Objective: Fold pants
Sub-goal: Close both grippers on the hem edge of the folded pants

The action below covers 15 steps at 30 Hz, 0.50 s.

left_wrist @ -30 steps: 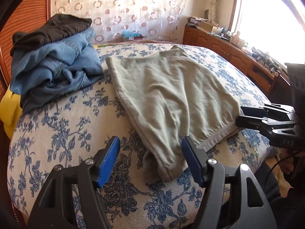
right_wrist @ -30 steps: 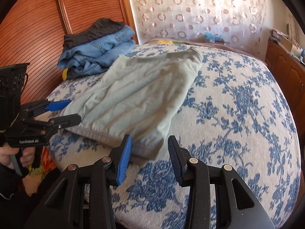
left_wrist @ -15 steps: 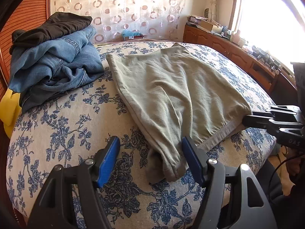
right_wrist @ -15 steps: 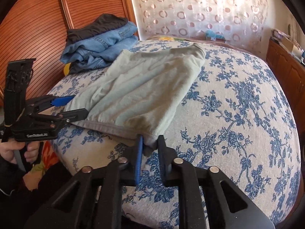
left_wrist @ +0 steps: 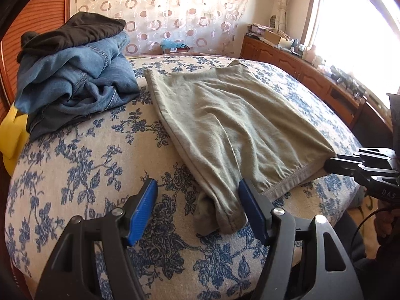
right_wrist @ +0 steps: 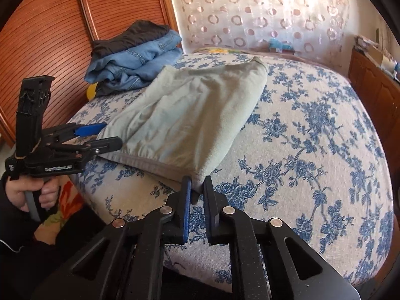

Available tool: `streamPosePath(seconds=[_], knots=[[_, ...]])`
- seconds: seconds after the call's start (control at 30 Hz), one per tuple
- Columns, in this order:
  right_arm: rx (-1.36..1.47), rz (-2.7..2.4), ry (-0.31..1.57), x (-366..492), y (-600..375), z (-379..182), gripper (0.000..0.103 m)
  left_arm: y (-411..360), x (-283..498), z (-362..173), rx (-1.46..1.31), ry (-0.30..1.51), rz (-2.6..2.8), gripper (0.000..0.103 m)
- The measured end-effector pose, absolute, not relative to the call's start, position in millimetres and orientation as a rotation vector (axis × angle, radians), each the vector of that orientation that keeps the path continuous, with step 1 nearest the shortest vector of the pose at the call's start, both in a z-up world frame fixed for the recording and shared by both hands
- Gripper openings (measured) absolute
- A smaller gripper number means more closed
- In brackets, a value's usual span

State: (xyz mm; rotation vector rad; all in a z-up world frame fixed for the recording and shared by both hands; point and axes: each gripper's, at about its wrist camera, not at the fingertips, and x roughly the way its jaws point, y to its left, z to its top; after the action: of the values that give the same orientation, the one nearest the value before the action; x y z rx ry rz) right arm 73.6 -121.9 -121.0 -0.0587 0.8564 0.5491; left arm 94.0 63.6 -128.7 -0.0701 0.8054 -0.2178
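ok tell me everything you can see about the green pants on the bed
The green pants are pale sage, soft and knit-looking, lying flat and lightly wrinkled on the blue floral bedspread, folded lengthwise. A stitched grey-green band runs along the near edge. The right gripper is shut on the near right corner; the other near corner lies bunched between the open left gripper's fingers. The far left edge lies close beside the jeans pile.

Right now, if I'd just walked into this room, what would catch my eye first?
Probably the pale green pants spread flat on the blue-flowered bed cover. The right hand-held gripper pinches one near corner of them, while the left hand-held gripper sits open around the other. Behind, folded jeans are stacked against the wooden headboard.
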Motion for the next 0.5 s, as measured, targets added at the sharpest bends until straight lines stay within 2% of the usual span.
streamPosePath(seconds=[0.07, 0.23, 0.3, 0.33, 0.5], knots=[[-0.039, 0.549, 0.848, 75, -124, -118, 0.011, 65, 90, -127, -0.076, 0.797, -0.214, 0.057], [-0.039, 0.522, 0.822, 78, -125, -114, 0.025, 68, 83, -124, -0.084, 0.779, -0.215, 0.049], [-0.019, 0.523, 0.810, 80, -127, -111, 0.027, 67, 80, -122, -0.085, 0.773, -0.217, 0.048], [-0.016, 0.518, 0.805, 81, -127, -110, 0.032, 68, 79, -121, -0.089, 0.769, -0.218, 0.048], [0.000, 0.514, 0.820, 89, -127, -115, 0.036, 75, 70, -116, -0.121, 0.743, -0.217, 0.048]])
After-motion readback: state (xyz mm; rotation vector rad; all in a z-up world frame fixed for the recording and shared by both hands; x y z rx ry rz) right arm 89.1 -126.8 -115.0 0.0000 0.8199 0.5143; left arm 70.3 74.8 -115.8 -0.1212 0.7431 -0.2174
